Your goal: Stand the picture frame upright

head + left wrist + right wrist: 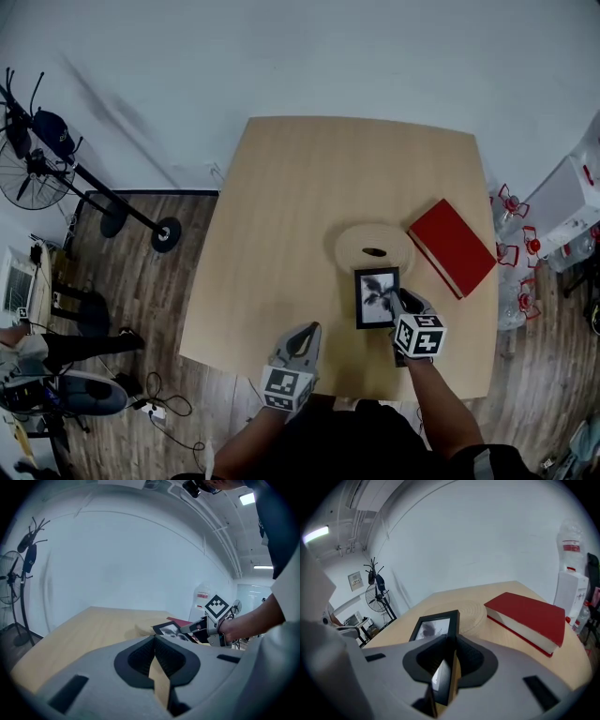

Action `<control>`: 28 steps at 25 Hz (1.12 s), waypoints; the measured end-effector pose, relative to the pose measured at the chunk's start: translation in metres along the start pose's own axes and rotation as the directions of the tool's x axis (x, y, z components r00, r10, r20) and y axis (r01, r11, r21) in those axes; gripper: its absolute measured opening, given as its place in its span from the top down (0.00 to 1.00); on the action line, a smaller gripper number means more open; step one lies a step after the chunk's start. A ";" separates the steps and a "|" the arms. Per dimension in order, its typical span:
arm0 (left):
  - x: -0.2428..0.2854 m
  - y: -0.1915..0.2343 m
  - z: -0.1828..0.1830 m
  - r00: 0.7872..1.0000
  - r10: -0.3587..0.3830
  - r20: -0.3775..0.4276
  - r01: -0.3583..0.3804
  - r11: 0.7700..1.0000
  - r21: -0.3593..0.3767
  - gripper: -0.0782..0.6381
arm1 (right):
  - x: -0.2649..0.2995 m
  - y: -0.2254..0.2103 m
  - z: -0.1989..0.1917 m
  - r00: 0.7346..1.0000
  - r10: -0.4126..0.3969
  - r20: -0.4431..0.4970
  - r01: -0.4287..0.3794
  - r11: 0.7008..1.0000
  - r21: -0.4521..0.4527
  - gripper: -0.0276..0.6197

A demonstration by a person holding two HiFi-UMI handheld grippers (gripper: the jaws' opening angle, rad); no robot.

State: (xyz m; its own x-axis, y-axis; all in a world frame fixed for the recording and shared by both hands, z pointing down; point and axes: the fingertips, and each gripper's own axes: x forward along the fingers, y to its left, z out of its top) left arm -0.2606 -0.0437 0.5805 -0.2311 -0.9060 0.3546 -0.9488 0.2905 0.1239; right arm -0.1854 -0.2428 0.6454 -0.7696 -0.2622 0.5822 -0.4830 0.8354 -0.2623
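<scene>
Your right hand-held gripper [397, 302] clamps one edge of the picture frame [376, 295] above the tabletop [300, 206], while your left hand-held gripper [302, 337] hovers nearby, jaws together and empty.

Head view looks steeply down; both gripper views skim the table [300, 187], sharing the picture frame [377, 297].

I seem to be working in a lab or test room: bare white walls [328, 56], ceiling strip lights [247, 498], one wooden table [281, 234], a standing fan [28, 173], loose cables [164, 405] on the floor [178, 244].
</scene>
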 end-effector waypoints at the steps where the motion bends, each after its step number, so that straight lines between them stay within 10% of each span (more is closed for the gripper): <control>1: 0.001 -0.001 0.002 1.000 -0.002 0.005 0.002 1.000 0.000 0.90 | 0.002 -0.001 -0.002 1.000 -0.007 -0.003 0.007 1.000 -0.001 0.85; 28: 0.019 -0.006 0.007 0.998 -0.059 -0.008 0.060 0.998 0.023 0.90 | 0.017 -0.009 -0.023 0.993 -0.107 -0.047 0.105 0.994 -0.036 0.81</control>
State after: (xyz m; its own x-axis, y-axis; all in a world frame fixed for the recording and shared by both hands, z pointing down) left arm -0.2613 -0.0650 0.5804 -0.1728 -0.9193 0.3536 -0.9656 0.2289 0.1233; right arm -0.1840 -0.2438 0.6757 -0.6930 -0.3267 0.6426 -0.5457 0.8203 -0.1715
